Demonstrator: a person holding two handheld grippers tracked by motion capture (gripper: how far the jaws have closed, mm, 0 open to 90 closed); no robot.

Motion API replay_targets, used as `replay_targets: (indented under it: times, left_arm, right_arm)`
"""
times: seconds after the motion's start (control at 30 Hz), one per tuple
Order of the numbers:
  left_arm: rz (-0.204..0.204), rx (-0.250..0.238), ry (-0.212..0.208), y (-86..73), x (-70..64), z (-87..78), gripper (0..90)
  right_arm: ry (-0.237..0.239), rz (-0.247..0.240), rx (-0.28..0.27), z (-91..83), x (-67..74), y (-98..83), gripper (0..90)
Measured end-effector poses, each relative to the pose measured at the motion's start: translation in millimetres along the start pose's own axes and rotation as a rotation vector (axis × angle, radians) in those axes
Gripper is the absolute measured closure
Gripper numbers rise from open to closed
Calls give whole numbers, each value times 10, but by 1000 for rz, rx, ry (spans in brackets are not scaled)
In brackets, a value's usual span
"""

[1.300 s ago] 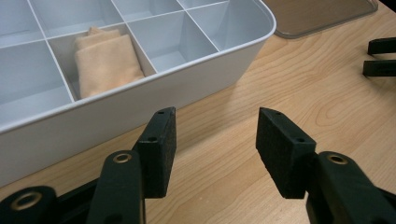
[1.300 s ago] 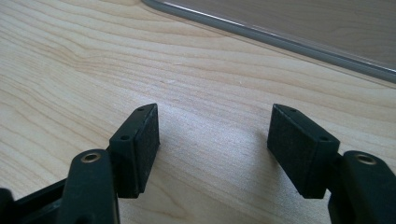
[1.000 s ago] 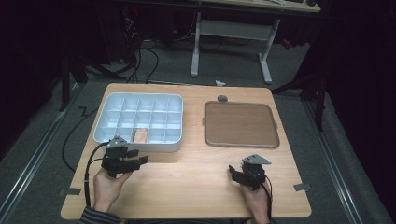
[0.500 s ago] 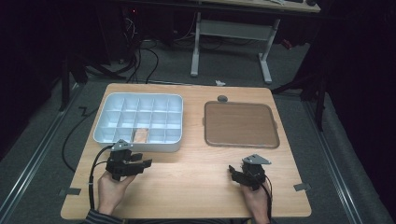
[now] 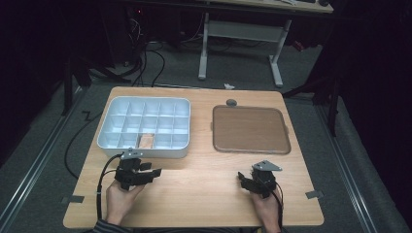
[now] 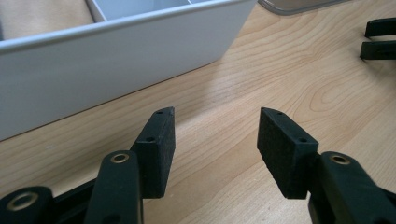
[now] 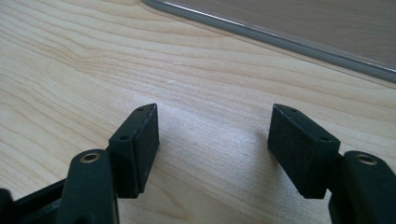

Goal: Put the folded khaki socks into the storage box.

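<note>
A bare wooden table [image 5: 204, 194] stood on grey carpet [image 5: 369, 160]. Behind it a white desk frame [image 5: 240, 34] rose, with dark cables [image 5: 145, 63] trailing nearby.

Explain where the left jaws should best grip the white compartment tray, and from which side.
Probably the near wall of the white compartment tray, taken from above: it is thin and upright, faces the open left gripper, and a jaw can drop into a compartment behind it.

Both grippers are matte black: the left gripper [image 5: 156, 172] trails a black cable, the right gripper [image 5: 241, 178] carries a grey three-cornered plate. Flat rectangular pads [image 6: 159, 149], small screw holes, brass-ringed pivots. A striped sleeve cuff [image 5: 104, 227] peeks in.
</note>
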State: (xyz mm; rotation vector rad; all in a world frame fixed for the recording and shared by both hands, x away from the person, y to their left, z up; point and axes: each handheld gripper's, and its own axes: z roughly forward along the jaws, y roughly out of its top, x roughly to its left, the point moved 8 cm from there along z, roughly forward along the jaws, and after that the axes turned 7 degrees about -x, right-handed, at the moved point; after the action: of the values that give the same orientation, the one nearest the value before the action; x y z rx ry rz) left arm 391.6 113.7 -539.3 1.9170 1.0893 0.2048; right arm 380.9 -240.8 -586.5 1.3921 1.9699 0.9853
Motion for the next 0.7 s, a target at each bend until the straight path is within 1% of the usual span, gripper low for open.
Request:
replay_targets:
  times: [0.27, 0.4, 0.7]
  left_arm:
    - [9, 9, -8, -15, -37, 91, 470]
    - [-1, 13, -11, -28, -39, 133, 470]
    - [-7, 12, -10, -53, -23, 204, 470]
  right_arm:
    - [0, 0, 0, 0, 0, 0, 339]
    - [0, -1, 0, 1, 0, 0, 339]
    - [0, -1, 0, 0, 0, 0, 339]
